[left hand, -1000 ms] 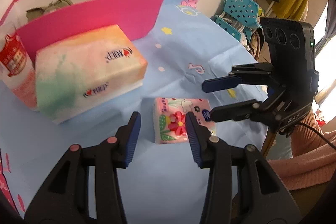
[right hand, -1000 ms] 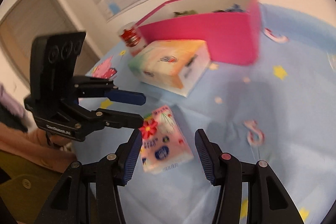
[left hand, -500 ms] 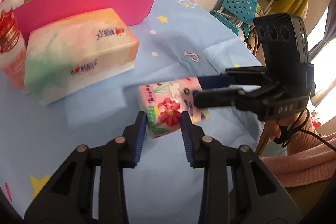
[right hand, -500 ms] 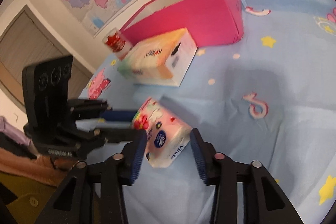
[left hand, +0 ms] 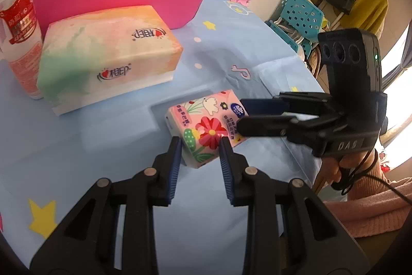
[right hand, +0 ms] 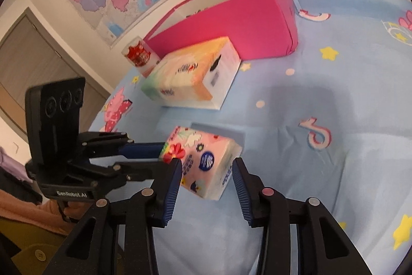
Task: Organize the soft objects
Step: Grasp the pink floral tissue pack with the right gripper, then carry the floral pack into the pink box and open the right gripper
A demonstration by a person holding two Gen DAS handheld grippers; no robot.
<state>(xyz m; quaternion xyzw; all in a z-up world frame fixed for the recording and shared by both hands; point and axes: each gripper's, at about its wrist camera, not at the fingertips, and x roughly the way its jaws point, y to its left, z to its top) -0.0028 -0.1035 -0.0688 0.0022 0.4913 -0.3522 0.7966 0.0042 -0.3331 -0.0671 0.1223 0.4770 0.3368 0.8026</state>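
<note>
Glossy plastic wrap on tissue pack (left hand: 206, 132), matt pink card box (left hand: 121, 0), soft cotton cloth (left hand: 231, 63) w/ creases.

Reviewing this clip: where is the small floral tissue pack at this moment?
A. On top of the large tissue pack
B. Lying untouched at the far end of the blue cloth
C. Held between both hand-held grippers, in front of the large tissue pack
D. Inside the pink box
C. The small floral tissue pack sits between the jaws of the left hand-held gripper and the right hand-held gripper, nearer than the large tissue pack.

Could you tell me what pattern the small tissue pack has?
Pink with red flowers on the small tissue pack; clearest in the left wrist view.
</note>
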